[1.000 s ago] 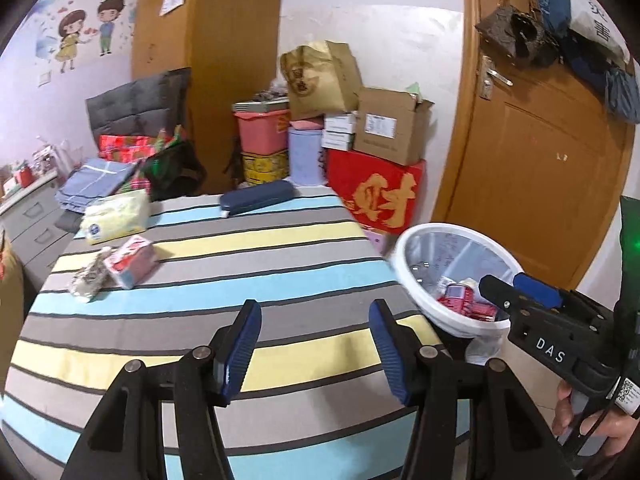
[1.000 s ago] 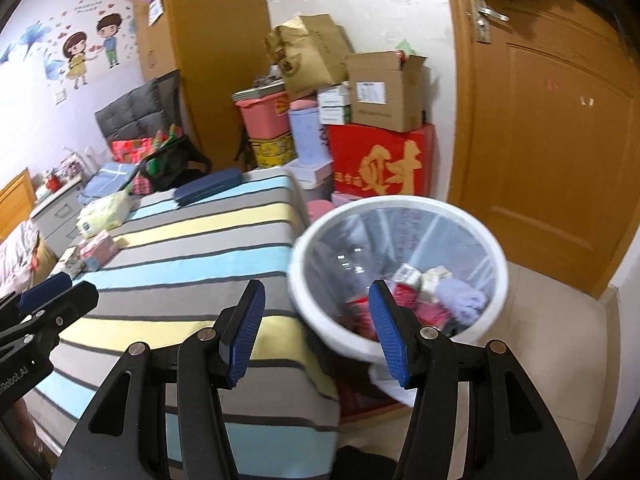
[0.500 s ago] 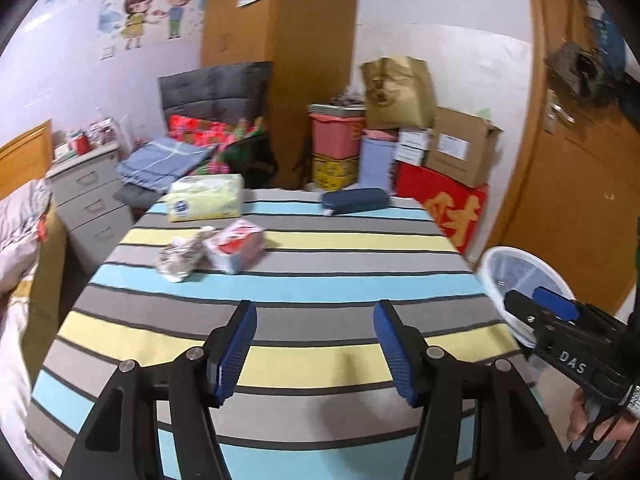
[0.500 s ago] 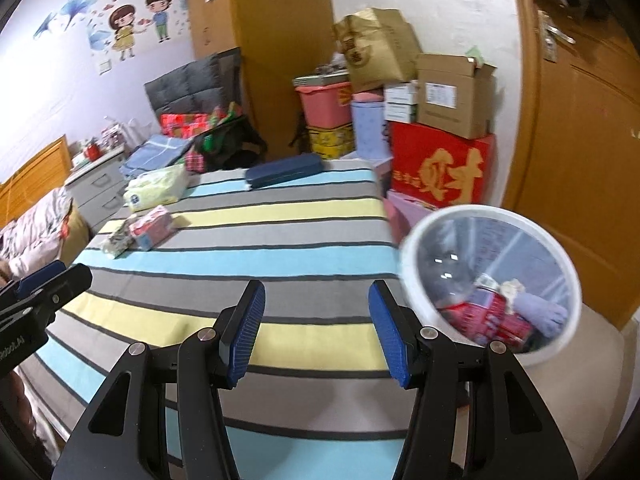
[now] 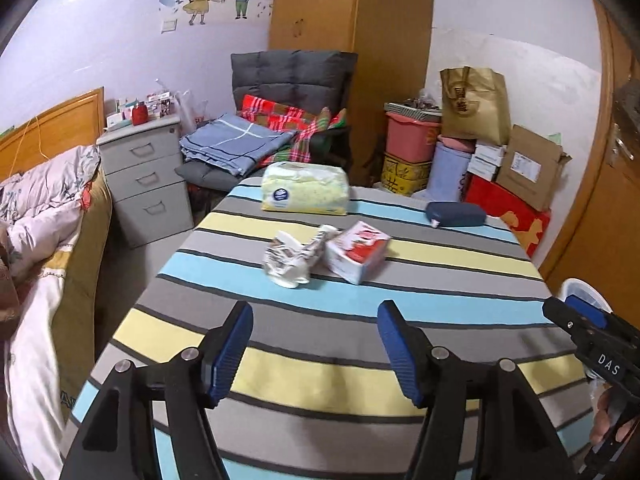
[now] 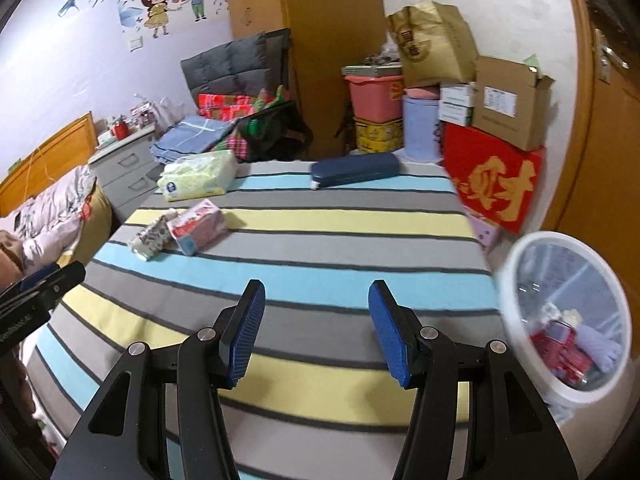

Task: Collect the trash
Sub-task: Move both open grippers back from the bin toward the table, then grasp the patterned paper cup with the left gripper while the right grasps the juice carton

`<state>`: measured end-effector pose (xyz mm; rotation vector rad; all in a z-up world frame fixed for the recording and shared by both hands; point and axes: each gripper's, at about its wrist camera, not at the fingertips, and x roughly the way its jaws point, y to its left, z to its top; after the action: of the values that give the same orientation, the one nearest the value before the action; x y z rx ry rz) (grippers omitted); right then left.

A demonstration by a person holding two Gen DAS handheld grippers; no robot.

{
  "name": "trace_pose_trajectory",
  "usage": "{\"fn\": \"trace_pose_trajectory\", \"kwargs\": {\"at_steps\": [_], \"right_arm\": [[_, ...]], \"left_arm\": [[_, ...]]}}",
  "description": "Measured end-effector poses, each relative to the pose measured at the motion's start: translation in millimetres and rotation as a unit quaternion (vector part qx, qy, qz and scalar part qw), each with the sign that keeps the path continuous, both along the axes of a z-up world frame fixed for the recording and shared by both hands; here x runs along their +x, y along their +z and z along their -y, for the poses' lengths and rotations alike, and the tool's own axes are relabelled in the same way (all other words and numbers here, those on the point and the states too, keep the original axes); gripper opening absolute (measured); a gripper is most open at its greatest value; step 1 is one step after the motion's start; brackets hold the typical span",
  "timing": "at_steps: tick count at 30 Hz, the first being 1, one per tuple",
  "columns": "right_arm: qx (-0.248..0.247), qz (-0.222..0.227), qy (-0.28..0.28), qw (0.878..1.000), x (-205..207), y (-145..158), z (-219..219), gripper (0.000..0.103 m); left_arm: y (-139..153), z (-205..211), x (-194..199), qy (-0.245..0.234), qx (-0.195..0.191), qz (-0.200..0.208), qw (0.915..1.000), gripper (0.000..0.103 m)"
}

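The left hand-held gripper (image 5: pixel 314 344) is open, its blue-padded fingers wide apart with nothing between them, and it hangs above the near part of the counter (image 5: pixel 440 280), which carries a cloth with grey, yellow and light blue stripes. The right hand-held gripper (image 6: pixel 316 330) is open too and empty, above the same striped cloth.

Ahead of the left hand-held gripper, near the middle of the counter, lies a crumpled white printed wrapper (image 5: pixel 292 256). Just beside it, on its right, lies a white and red soft tissue pack (image 5: pixel 356 250); the two seem to touch. Farther back there is a pale yellow plastic pack of tissues (image 5: pixel 304 194), and at the far right edge a dark blue long case (image 5: pixel 454 214).

In the right wrist view, a round white trash bin with a clear plastic liner (image 6: pixel 564 316) stands on the floor just beside the right side of the counter. Inside it lie red packaging and some pale lilac and white pieces.

Left of the counter stand a grey drawer cabinet (image 5: pixel 148 184) and a bed with a flowered quilt (image 5: pixel 40 216).
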<state>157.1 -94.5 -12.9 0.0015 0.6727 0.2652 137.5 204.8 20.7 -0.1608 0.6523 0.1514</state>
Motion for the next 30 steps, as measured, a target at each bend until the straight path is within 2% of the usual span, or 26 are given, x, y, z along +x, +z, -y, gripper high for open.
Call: {"fn": "trace_pose_trajectory", "kwargs": {"at_steps": [3,10,16,19,26,30], "right_arm": [[0.000,-0.006,0.009,1.000,8,-1,-14,0.056],[0.009,-0.032,0.035,0.999,35,-8,-46,0.056],[0.021,-0.051,0.048,0.997,52,-17,-63,0.058],[0.026,-0.059,0.048,0.997,61,-21,-69,0.058],[0.030,-0.070,0.043,0.996,73,-23,-75,0.058],[0.042,-0.075,0.040,0.995,79,-22,-74,0.058]], "left_arm": [[-7,-16,12,-0.007,-0.013,-0.009,0.9999,0.068],[-24,-39,47,-0.013,-0.006,-0.040,0.9991,0.070],[-34,-54,74,-0.021,-0.012,-0.047,0.9986,0.070],[-39,-59,89,-0.028,-0.001,-0.052,0.9982,0.070],[-51,-64,119,-0.068,-0.019,-0.073,0.9948,0.070],[-59,-65,135,-0.065,-0.012,-0.095,0.9933,0.070]]}}
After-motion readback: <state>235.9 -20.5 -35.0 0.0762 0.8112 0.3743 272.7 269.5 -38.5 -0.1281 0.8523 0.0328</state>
